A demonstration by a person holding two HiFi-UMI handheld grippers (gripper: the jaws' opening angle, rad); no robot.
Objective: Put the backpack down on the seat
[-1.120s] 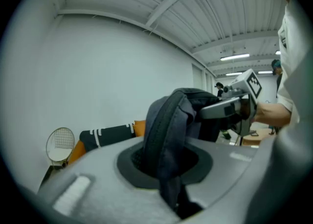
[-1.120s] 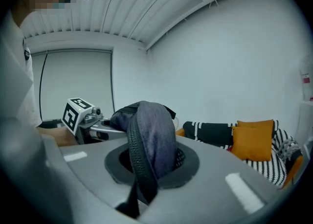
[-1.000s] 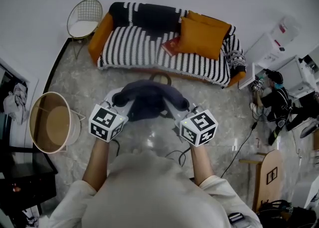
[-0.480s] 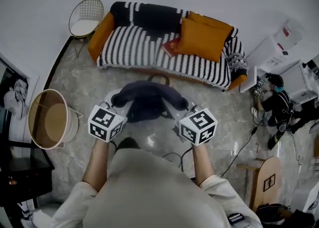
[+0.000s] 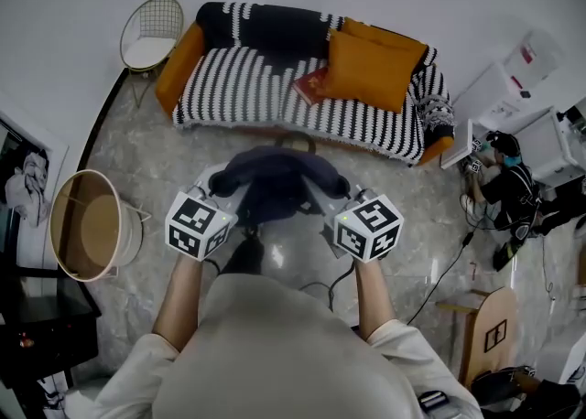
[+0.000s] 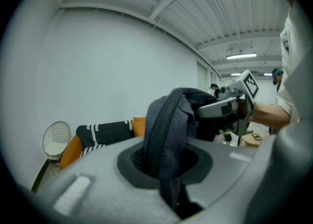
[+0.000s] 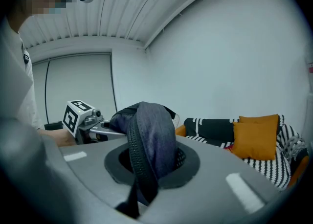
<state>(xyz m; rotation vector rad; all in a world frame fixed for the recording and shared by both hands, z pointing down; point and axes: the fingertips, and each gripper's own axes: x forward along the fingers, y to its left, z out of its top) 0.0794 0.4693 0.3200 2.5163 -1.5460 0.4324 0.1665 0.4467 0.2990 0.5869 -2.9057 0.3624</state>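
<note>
While both claws pinch it, the dark backpack hangs in the air in front of the person's chest, over the marble floor and short of the striped sofa. The left gripper is pressed together on a fold of the bag's fabric with a zip running along it. In its own view that fold fills the gap between the jaws and trails out below. The right gripper clamps a matching zipped fold on the bag's other side.

Holding it at 2 points, 1 on each flank, probably keeps the soft bag spread and level instead of letting it sag or swing. It should also let the person lower it flat.

Both grippers point a little below level towards the sofa, which looks like the intended seat. A wire chair by the sofa's left end is a less likely choice.

The left stretch of the sofa is bare. An orange cushion and a red book take up its right half, so the open part seems the sensible landing spot. The bag is not yet over it.
</note>
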